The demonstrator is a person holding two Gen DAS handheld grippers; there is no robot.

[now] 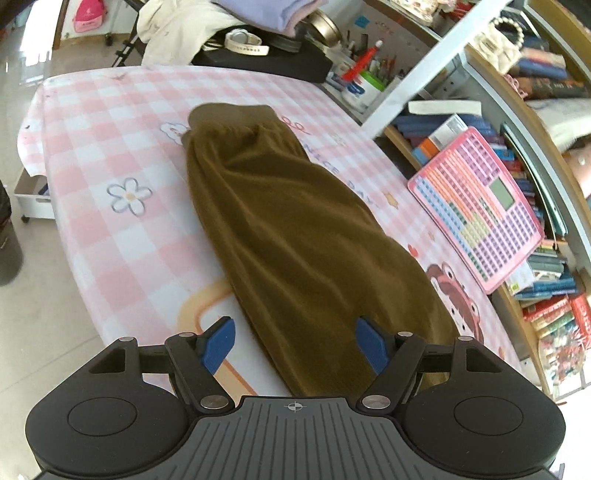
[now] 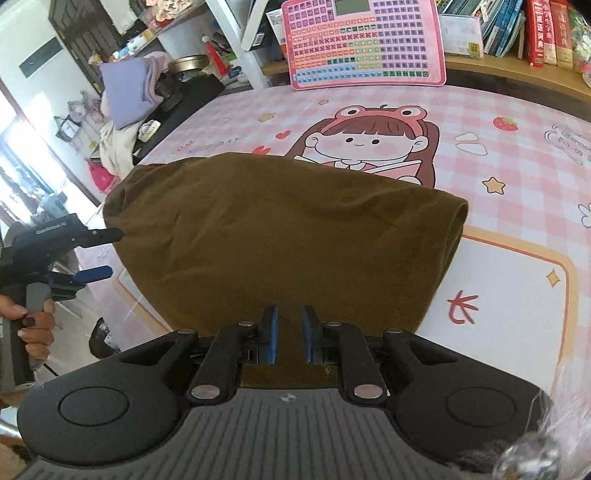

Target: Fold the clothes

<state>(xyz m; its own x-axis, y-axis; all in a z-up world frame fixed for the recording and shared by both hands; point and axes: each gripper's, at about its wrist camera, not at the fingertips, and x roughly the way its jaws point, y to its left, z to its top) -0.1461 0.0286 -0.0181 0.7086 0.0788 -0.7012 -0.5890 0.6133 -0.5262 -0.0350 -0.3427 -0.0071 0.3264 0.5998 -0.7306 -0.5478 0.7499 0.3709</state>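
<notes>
1. Here, in the left wrist view, the left tongs [image 1: 295, 345] stand spread wide with nothing pinched; their blue pads hover over the near end of the brown garment [image 1: 280, 221], which lies stretched lengthwise along the table [image 1: 92, 147] with its pink checked cover.
2. Containers there: a green pen cup [image 1: 375, 81] at the table's far corner holds pens and pencils, and a white bin [image 1: 31, 197] sits on the floor past the left edge; its contents cannot be told.
3. Around it: a pink keyboard toy [image 1: 476, 206] leans on a bookshelf [image 1: 546, 266] packed with books, and a lilac folded cloth [image 1: 266, 11] tops a pile of clutter at the far end.
4. In the right wrist view, the right tongs [image 2: 289, 332] are nearly pressed together with the garment's brown [image 2: 280, 236] edge between the pads; whether they pinch it cannot be told.
5. The garment lies bunched over the cartoon girl print [image 2: 369, 144] on the table [image 2: 517, 166].
6. At the left edge a hand [image 2: 33, 325] grips the other tool, whose tongs [image 2: 99, 254] stand apart just beside the garment's far end.
</notes>
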